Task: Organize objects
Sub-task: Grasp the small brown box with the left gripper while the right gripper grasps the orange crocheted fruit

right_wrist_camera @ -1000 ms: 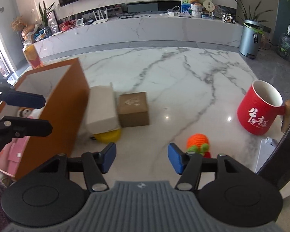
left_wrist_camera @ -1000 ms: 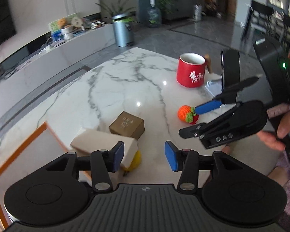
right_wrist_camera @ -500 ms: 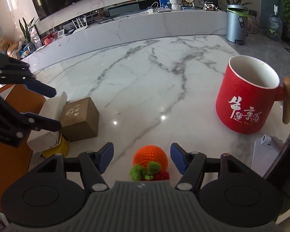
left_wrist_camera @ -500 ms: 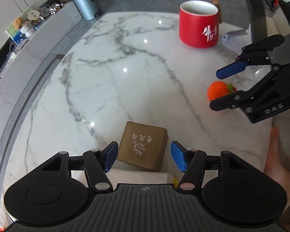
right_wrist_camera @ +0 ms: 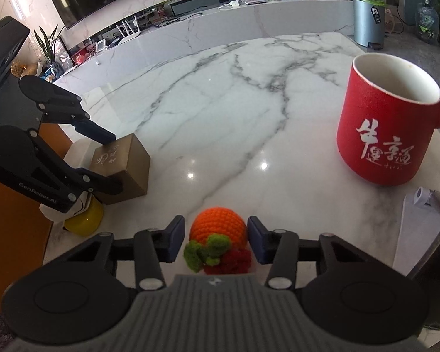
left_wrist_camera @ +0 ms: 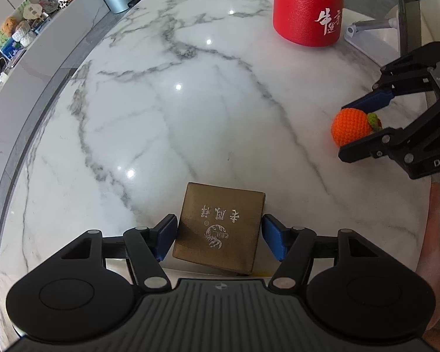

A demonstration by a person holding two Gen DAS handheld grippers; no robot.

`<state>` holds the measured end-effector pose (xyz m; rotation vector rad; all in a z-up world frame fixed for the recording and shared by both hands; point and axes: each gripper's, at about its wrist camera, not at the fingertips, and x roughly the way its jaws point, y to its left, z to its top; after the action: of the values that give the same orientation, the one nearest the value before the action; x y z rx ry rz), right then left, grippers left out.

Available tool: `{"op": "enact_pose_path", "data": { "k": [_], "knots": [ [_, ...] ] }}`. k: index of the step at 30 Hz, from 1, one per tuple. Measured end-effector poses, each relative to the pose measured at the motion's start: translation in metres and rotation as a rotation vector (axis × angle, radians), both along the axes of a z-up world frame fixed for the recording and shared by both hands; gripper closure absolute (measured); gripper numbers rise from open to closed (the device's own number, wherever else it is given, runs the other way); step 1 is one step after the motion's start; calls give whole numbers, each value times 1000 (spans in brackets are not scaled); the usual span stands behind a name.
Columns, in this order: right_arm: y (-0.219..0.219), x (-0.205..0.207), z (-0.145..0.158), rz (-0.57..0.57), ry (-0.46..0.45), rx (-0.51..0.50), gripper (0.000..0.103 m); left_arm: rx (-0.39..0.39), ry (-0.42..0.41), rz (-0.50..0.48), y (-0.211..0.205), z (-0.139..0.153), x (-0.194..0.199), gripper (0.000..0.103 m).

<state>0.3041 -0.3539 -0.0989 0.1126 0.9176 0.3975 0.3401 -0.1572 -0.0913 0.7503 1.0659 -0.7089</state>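
Observation:
A small brown box with silver characters sits on the marble table, between the open fingers of my left gripper; small gaps show on both sides. It also shows in the right wrist view. An orange crocheted fruit with green leaves lies between the open fingers of my right gripper, not clamped. In the left wrist view the fruit sits between the right gripper's fingers. A red mug stands upright at the right.
A white box and a yellow object lie under and behind the brown box. An orange-brown bin stands at the left. A white stand lies near the mug. The table's rounded edge curves at the left.
Both grippers moved forward and down. The left gripper now straddles the brown box; the right gripper now straddles the crocheted fruit. Both stay open.

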Motion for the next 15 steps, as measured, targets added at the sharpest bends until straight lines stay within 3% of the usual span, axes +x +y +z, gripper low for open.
{"op": "enact_pose_path", "data": {
  "k": [5,15],
  "knots": [
    [3,-2,-2,13,-6,-30,57,-24,8,57,-2,0,1,30],
    [8,-7,4,27,-24,-19,57,-82,65,268,-5,2,9,32]
  ]
}}
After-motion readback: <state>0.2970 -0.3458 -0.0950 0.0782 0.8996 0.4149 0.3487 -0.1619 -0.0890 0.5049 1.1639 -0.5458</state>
